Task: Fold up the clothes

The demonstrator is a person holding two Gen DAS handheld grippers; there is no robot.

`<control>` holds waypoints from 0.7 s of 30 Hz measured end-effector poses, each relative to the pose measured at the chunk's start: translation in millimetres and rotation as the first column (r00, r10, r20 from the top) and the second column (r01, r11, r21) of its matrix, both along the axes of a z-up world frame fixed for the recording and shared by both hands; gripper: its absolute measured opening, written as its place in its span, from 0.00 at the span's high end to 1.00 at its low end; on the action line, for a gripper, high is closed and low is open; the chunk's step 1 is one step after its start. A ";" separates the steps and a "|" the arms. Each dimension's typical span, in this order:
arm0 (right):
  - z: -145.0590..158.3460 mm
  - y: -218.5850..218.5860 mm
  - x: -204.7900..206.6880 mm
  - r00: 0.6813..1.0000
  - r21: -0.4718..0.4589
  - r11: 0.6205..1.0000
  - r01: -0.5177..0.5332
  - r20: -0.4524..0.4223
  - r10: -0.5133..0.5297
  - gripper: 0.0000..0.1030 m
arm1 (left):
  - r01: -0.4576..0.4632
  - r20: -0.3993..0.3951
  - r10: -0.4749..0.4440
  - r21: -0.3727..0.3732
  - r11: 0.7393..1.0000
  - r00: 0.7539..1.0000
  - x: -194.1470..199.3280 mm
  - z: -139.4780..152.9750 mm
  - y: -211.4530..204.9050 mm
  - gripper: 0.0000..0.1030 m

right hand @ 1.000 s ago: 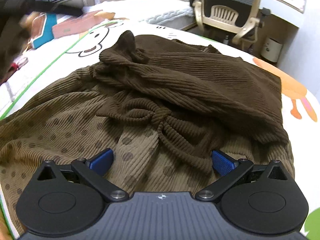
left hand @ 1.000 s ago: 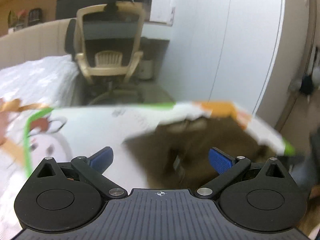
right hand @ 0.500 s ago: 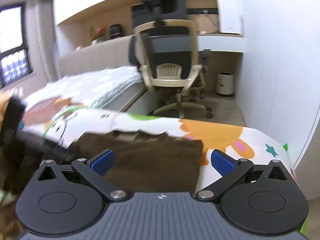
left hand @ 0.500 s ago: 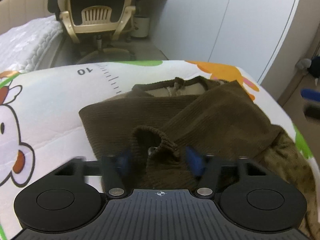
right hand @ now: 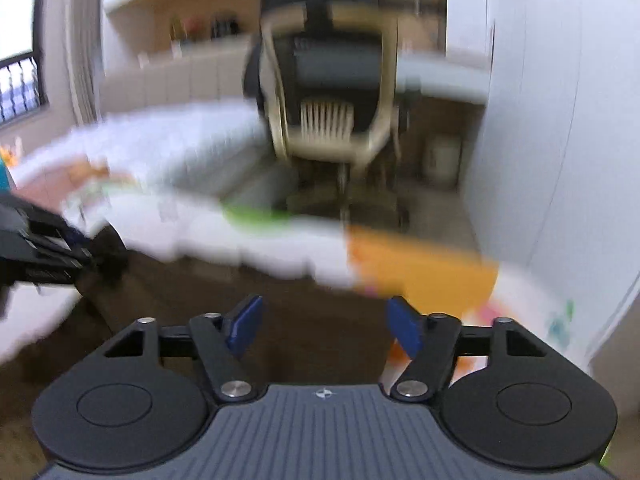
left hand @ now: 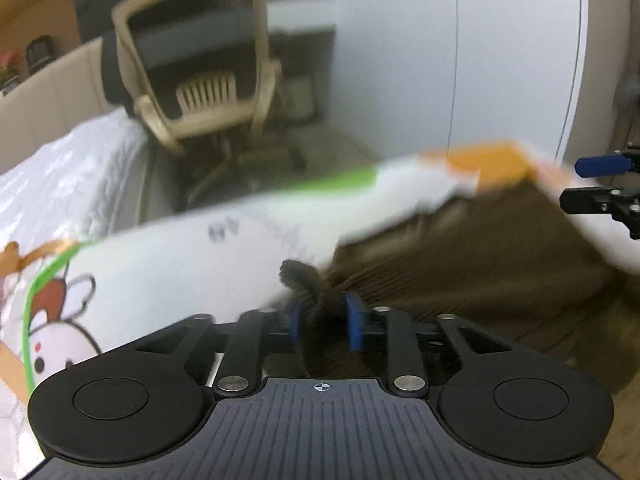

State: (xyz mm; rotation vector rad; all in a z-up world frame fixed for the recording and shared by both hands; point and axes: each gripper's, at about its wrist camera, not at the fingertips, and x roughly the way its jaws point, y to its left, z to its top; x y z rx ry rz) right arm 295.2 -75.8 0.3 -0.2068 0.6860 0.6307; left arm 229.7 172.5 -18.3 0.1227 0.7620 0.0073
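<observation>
brown corduroy garment point(left hand: 460, 276) pinched in left gripper point(left hand: 323, 322) fingers; right gripper point(right hand: 324, 326) fingers spread

Right gripper point(right hand: 323, 322), jaws apart, above blurred, seemingly brown garment point(right hand: 312, 312); office chair point(right hand: 326, 92) beyond.

Claws: two, the left claw point(left hand: 322, 322) with two blue pads point(left hand: 353, 322) pinched on cloth, the right claw point(right hand: 325, 326) with two blue pads point(right hand: 245, 322) spread apart. Brown corduroy garment point(left hand: 480, 268): one, in a single heap. Printed cartoon mat point(left hand: 180, 256): one. Office chair point(right hand: 328, 100): one. White quilted bed point(left hand: 60, 184): one. Small bin point(right hand: 442, 160) by the wall: one. Blur hides smaller things.
</observation>
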 end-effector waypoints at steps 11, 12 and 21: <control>17.5 -44.3 68.0 0.971 0.187 0.969 0.161 -0.208 -0.121 0.59 | -0.261 -0.205 0.175 -0.553 0.791 0.963 11.3 4.3 88.3 0.07; 10.4 -40.9 79.1 0.961 0.198 0.964 0.179 -0.246 -0.128 0.58 | -0.282 -0.227 0.185 -0.540 0.793 0.956 18.1 -6.0 84.4 0.07; -6.6 0.6 73.8 0.978 0.182 0.982 0.047 -0.207 -0.009 0.83 | -0.140 -0.091 0.110 -0.453 0.881 0.990 30.4 -15.5 38.9 0.71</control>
